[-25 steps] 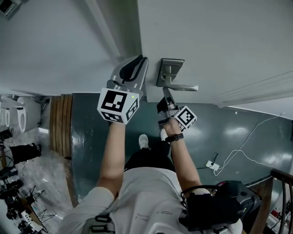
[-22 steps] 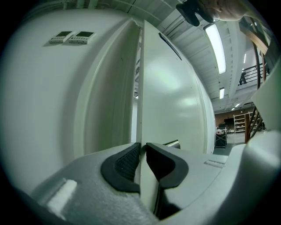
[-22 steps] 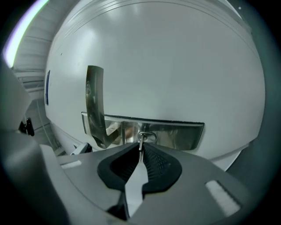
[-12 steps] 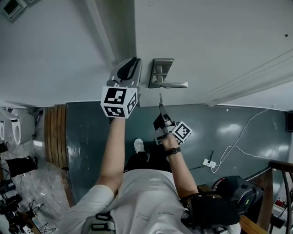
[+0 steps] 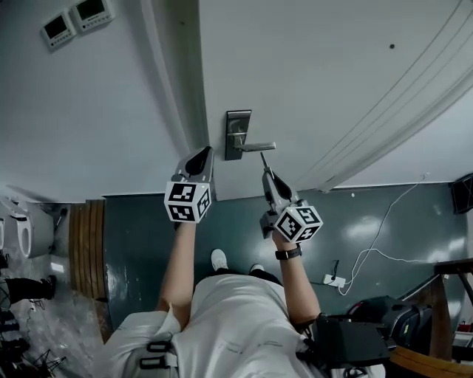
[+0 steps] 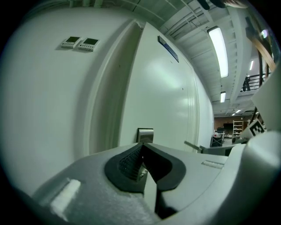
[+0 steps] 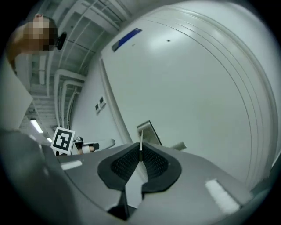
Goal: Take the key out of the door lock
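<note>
A thin metal key sticks out of my right gripper, which is shut on its head. In the head view the key points up at the door, just below and right of the lever handle, clear of the metal lock plate. The right gripper is a short way off the door. My left gripper hovers left of the plate near the door's edge. Its jaws have just closed and stand shut with nothing between them. The lock plate shows ahead of it.
The white door fills the upper right, with its frame and a wall bearing two small panels to the left. On the dark floor lie a white cable, a wooden board and a dark bag.
Both grippers have drawn back from the door. The right gripper has rolled and come away from beneath the handle with the key. The left gripper has left the door's edge and shut.
</note>
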Demonstrator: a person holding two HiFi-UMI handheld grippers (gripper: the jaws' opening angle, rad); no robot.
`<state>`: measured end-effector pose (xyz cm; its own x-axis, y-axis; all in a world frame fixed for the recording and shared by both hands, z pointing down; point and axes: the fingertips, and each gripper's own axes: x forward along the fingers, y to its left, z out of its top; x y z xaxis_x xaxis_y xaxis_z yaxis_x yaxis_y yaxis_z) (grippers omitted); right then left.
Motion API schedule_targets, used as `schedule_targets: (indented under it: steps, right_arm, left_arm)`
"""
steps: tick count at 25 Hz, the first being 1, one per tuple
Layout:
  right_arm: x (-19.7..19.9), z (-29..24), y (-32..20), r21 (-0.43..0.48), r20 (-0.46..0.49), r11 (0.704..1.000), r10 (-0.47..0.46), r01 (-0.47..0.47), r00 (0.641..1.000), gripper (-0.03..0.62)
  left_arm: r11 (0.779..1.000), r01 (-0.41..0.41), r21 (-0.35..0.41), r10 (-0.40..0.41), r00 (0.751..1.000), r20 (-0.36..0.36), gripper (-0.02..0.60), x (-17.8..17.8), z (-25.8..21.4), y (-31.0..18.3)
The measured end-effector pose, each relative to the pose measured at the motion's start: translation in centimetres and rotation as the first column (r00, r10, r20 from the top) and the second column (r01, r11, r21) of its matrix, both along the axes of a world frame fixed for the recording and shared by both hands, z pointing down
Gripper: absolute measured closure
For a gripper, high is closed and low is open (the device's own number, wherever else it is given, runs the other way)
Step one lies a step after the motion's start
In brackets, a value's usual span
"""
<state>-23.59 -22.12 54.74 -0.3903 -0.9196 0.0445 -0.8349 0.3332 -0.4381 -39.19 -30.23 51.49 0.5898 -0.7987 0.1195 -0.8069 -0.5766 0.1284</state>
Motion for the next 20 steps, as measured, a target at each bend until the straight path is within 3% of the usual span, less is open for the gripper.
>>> schedule_targets:
  steps: [6, 12, 17, 20]
  right_arm:
    - [1.3, -7.1, 2.1, 0.117, -0.112, 0.993, -0.012, 0.026, 0.994, 0.565]
    - [2.0, -8.0, 6.0, 0.166, -0.191, 0.978, -0.094, 0.127, 0.977, 0.565]
    - [0.0, -8.7, 6.6, 0.180, -0.201, 0.968, -0.138, 0.175, 0.970, 0.565]
    - [-1.4, -10.5, 6.6, 0.226, -0.244, 0.954, -0.143, 0.200, 0.959, 0.565]
  left_arm:
    - [0.999, 0.005, 0.032, -0.005, 1.000, -0.016, 0.580, 3.6, -2.4, 6.3]
    - [0.992, 0.083, 0.094, -0.085, 0.996, 0.019, 0.580, 6.8, -4.3, 12.6]
    - [0.987, 0.125, 0.101, -0.130, 0.990, 0.049, 0.580, 5.3, -4.8, 14.4]
    - [0.987, 0.109, 0.119, -0.114, 0.993, 0.035, 0.580, 5.0, -5.2, 13.9]
